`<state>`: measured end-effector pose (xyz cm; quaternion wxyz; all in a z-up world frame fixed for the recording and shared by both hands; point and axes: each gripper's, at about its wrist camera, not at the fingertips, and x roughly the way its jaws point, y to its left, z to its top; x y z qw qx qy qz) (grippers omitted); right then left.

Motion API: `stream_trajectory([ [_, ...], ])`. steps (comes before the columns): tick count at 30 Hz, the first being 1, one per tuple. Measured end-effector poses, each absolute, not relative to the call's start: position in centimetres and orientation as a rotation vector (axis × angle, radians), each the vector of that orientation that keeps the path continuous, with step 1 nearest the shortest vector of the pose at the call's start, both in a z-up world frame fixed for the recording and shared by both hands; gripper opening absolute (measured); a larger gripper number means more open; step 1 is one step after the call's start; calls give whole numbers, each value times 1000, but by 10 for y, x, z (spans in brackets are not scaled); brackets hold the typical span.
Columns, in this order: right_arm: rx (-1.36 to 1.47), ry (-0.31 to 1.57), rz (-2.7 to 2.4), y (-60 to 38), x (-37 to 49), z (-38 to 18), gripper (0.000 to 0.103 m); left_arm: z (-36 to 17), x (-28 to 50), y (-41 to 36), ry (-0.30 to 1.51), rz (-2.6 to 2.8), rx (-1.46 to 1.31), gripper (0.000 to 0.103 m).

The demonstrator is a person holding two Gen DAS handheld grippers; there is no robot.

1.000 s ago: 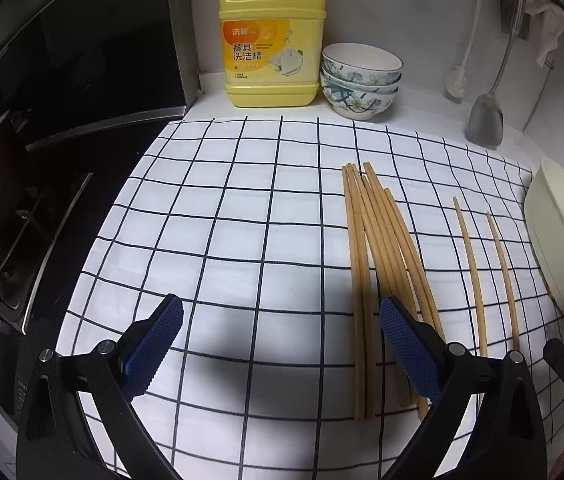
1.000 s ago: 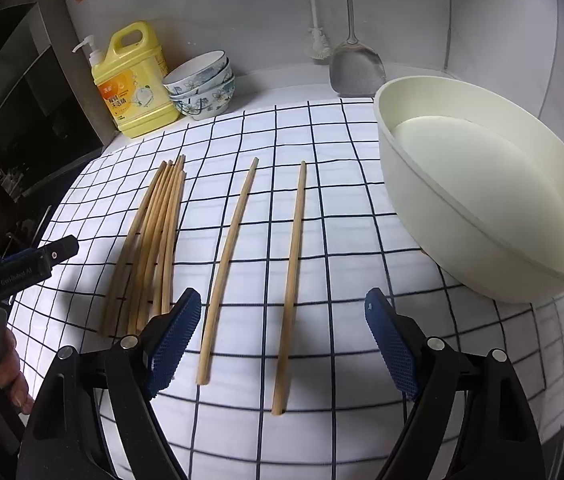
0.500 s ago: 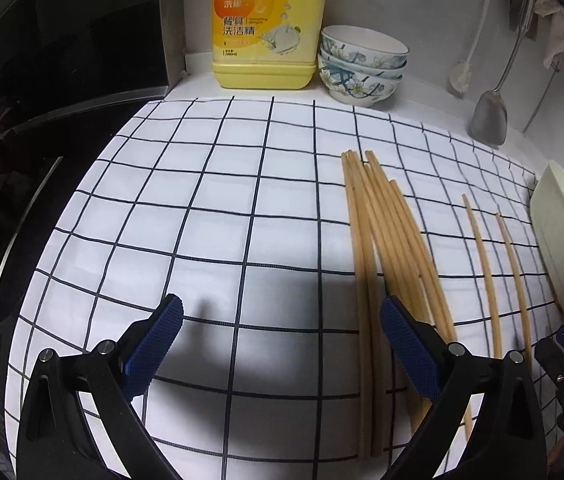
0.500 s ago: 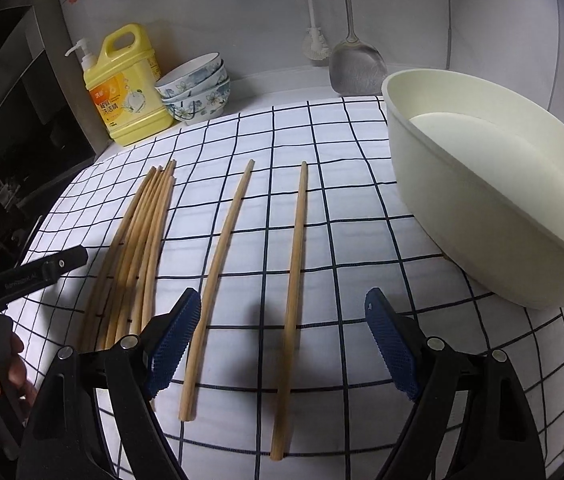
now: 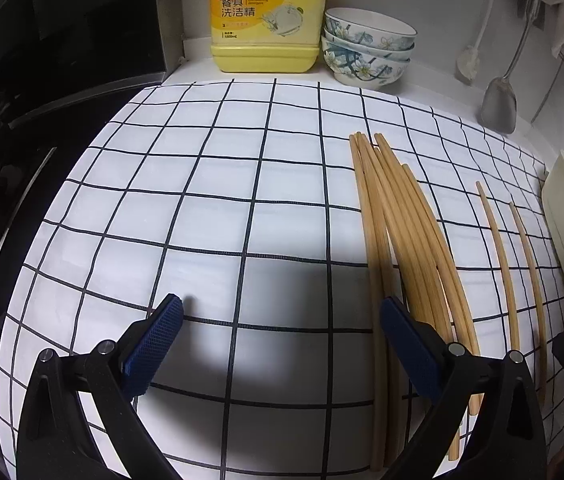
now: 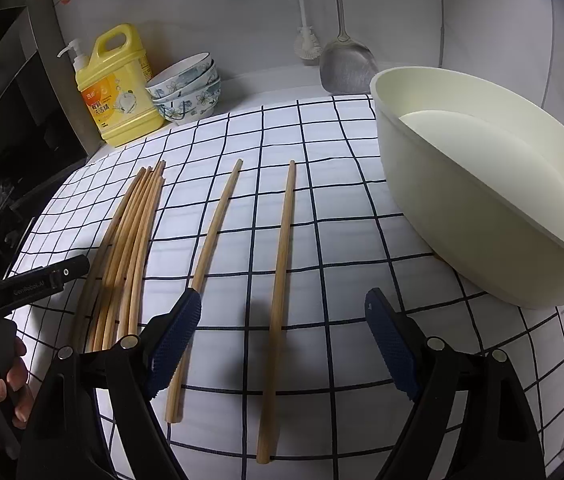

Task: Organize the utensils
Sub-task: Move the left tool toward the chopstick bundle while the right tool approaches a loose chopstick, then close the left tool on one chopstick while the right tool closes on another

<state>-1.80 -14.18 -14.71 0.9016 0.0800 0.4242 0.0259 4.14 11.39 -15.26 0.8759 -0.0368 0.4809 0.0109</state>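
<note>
A bundle of several wooden chopsticks (image 5: pixel 402 240) lies on a white cloth with a black grid (image 5: pixel 201 200); it also shows in the right wrist view (image 6: pixel 129 248). Two single chopsticks lie apart to its right, one (image 6: pixel 209 252) nearer the bundle and one (image 6: pixel 279 276) further right. My left gripper (image 5: pixel 282 332) is open and empty, low over the cloth, its right finger beside the bundle's near end. My right gripper (image 6: pixel 282 328) is open and empty, its jaws straddling the right single chopstick, with its left finger over the other one.
A cream basin (image 6: pixel 482 184) stands at the right on the cloth. A yellow detergent jug (image 5: pixel 265 16) and stacked patterned bowls (image 5: pixel 366 52) stand at the back wall. A metal spatula (image 6: pixel 346 64) and a brush (image 6: pixel 306 40) hang there. A dark stove (image 5: pixel 21 120) lies left.
Both grippers have moved forward and lower over the cloth. The chopsticks appear closer and have not moved. Both grippers stay open.
</note>
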Motion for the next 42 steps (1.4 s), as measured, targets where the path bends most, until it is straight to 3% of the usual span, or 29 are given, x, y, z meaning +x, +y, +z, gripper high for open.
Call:
stream_trajectory([
  [34, 0, 979, -46, -132, 14, -165, 79, -158, 71, 119, 1080, 71, -29, 98],
  [39, 8, 974, 3, -129, 13, -165, 65, -157, 65, 112, 1029, 100, 14, 97],
  [42, -11, 967, 19, -123, 12, -163, 55, -155, 63, 108, 1014, 91, 26, 91],
])
